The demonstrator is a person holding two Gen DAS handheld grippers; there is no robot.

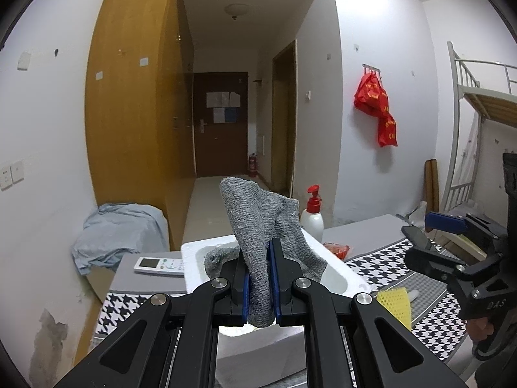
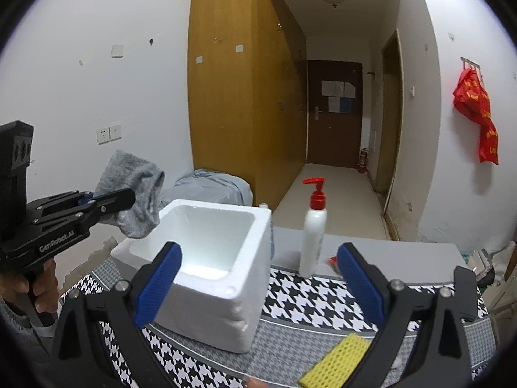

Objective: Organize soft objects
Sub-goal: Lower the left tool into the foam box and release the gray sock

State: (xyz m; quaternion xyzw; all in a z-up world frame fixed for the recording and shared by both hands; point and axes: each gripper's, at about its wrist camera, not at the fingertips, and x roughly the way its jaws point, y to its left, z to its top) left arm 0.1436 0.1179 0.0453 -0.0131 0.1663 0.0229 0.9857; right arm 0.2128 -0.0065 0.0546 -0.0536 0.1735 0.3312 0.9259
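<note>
Two tongs are in my hands: my left tongs (image 1: 258, 278) are clamped on a grey sock (image 1: 261, 226), held up at centre frame above the white foam box (image 2: 206, 258). My right tongs (image 2: 258, 287) stand wide apart, low in frame over the houndstooth worktop (image 2: 310, 294), near a yellow foam net (image 2: 336, 362).

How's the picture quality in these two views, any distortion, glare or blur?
Left wrist view: strong fisheye bending of the walls, dark corners; the sock in the left tongs is sharp enough to show its knit. Right wrist view: same curved edges; the inside of the foam box glares nearly white at the bottom; the right tongs are sharp, with a slightly soft yellow sponge.
</note>
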